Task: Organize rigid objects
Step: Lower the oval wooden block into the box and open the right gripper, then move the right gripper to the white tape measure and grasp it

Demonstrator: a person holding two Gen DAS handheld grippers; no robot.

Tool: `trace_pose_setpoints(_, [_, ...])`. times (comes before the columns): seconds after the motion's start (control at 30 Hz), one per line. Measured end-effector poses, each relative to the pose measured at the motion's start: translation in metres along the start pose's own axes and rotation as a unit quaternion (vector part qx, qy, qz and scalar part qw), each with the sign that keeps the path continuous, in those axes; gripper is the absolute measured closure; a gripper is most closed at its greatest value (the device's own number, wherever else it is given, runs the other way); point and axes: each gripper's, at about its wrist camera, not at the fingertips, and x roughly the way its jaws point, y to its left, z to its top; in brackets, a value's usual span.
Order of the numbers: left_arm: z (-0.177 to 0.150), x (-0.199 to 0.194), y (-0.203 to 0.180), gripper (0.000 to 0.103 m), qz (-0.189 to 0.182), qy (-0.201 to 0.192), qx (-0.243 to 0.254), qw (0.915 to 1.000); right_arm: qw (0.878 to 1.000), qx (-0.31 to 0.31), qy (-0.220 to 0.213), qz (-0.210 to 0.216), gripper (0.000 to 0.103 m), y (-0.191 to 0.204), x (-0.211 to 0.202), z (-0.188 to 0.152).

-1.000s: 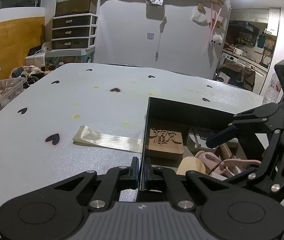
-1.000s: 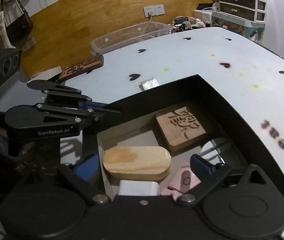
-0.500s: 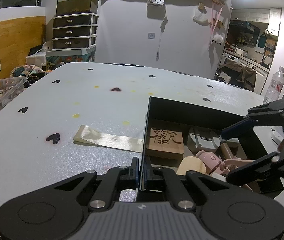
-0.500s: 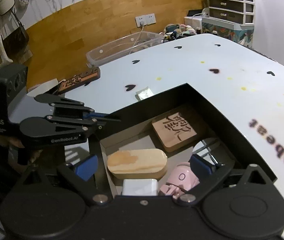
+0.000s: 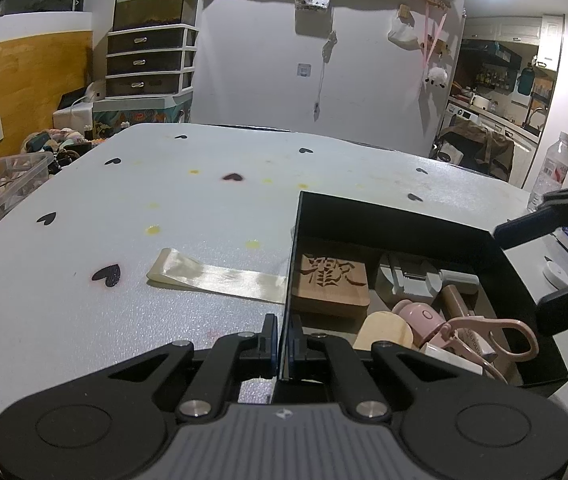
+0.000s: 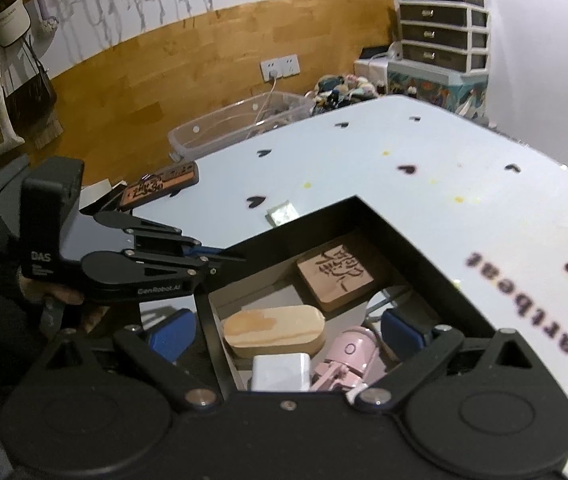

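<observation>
Change: right gripper (image 6: 284,330) withdrew from the black box (image 5: 496,280), jaws wide and empty | Left gripper (image 5: 282,344): stayed clamped on box wall | Items: wooden block (image 5: 330,284) and scissors (image 5: 496,334) lay inside | Judgement: placement likely complete

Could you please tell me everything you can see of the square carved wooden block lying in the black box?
The carved wooden block is a square, flat slab of light brown wood with rounded corners and a dark Chinese character cut into its top face. It lies flat on the floor of the black box, in the far corner beside the wall that the left hand-held gripper pinches. A pale oval wooden piece lies nearer the cameras; whether they touch is unclear. No gripper touches the block.
</observation>
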Motion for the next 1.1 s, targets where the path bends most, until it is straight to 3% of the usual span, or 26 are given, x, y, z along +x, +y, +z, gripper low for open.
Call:
trace_pose_setpoints(0.27, [0.0, 0.0, 0.0, 0.098, 0.0, 0.0, 0.0, 1.0, 0.998, 0.009, -0.042, -0.042, 0.0, 0.0, -0.038, -0.012])
trace_pose_setpoints(0.53, [0.0, 0.0, 0.001, 0.098, 0.0, 0.0, 0.0, 1.0, 0.984, 0.06, -0.089, -0.145, 0.0, -0.01, -0.077, -0.046])
trace_pose_setpoints(0.8, [-0.001, 0.0, 0.002, 0.098, 0.001, 0.0, -0.001, 1.0, 0.946, 0.151, -0.121, -0.259, 0.0, -0.037, -0.106, -0.093])
trace_pose_setpoints(1.0, [-0.002, 0.001, 0.003, 0.098, 0.001, 0.0, -0.001, 1.0, 0.909, 0.219, -0.102, -0.34, 0.0, -0.061, -0.109, -0.127])
trace_pose_setpoints(1.1, [-0.002, 0.001, 0.003, 0.098, 0.001, 0.0, -0.002, 1.0, 0.899, 0.245, -0.095, -0.351, 0.0, -0.07, -0.107, -0.144])
